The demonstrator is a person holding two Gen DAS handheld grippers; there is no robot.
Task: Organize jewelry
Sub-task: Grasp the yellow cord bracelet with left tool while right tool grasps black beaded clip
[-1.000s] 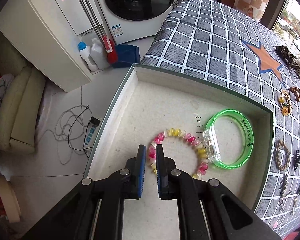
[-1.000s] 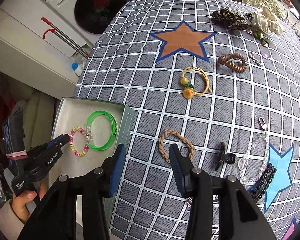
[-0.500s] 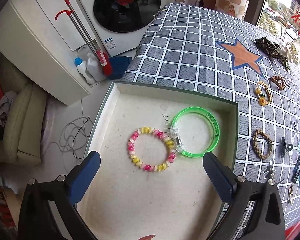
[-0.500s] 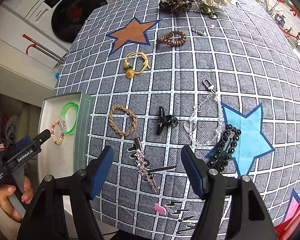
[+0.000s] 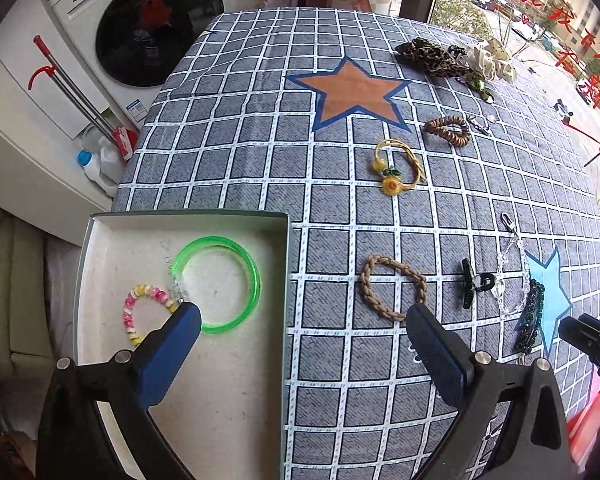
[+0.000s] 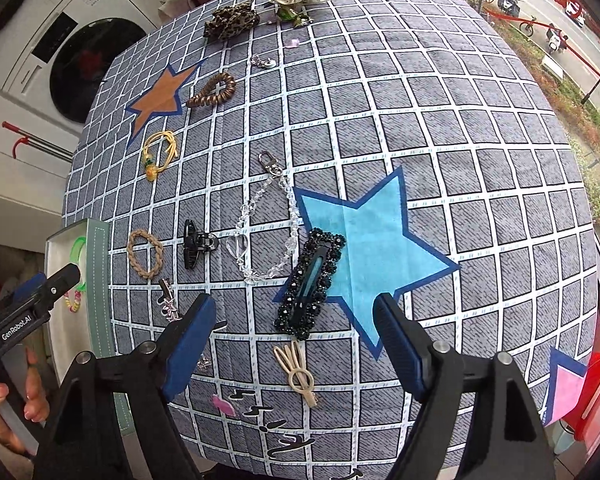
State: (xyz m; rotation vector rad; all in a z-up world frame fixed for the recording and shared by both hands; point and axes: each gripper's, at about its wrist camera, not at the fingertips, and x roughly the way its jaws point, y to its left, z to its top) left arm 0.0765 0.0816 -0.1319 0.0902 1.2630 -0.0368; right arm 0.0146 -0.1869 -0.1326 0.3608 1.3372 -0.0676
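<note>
At near-left corner of bench (image 5: 236, 168): open tray (image 5: 188, 216), pale lining, green-grey rim. Contents, two items: green bangle (image 5: 252, 280) and pink-and-yellow bead bracelet (image 5: 129, 312), touching at bangle's clear clasp. Bracelet partly hidden behind one finger of left gripper (image 5: 300, 320).

Left gripper: fingers released, spread wide, nothing between pads; one finger over tray, the other over checked cloth (image 5: 340, 400). Right gripper (image 6: 296, 312): fingers likewise released, empty, poised above black beaded hair clip (image 6: 310, 284) lying half on blue star patch (image 6: 372, 236).

Loose on cloth, outside tray: braided tan bracelet (image 5: 392, 286) nearest tray; black claw clip (image 5: 470, 284) beside it; clear crystal chain (image 5: 510, 276) with metal clasp; yellow cord bracelet (image 5: 400, 172) with flower charm; brown spiral hair tie (image 5: 448, 130); leopard scrunchie (image 5: 428, 56) and cream scrunchie (image 5: 496, 60) at far edge.

Seen only from right wrist: beige hairpin (image 6: 298, 372), silver star-shaped clip (image 6: 168, 300), pink hair clip (image 6: 224, 405) and black lightning-shaped clips (image 6: 260, 412) near front edge; hand (image 6: 8, 404) gripping left tool's handle. Tray there edge-on, contents barely visible.

Seen only from left wrist: full tray interior; bottles (image 5: 96, 160) on floor beside washing machine (image 5: 148, 28).
</note>
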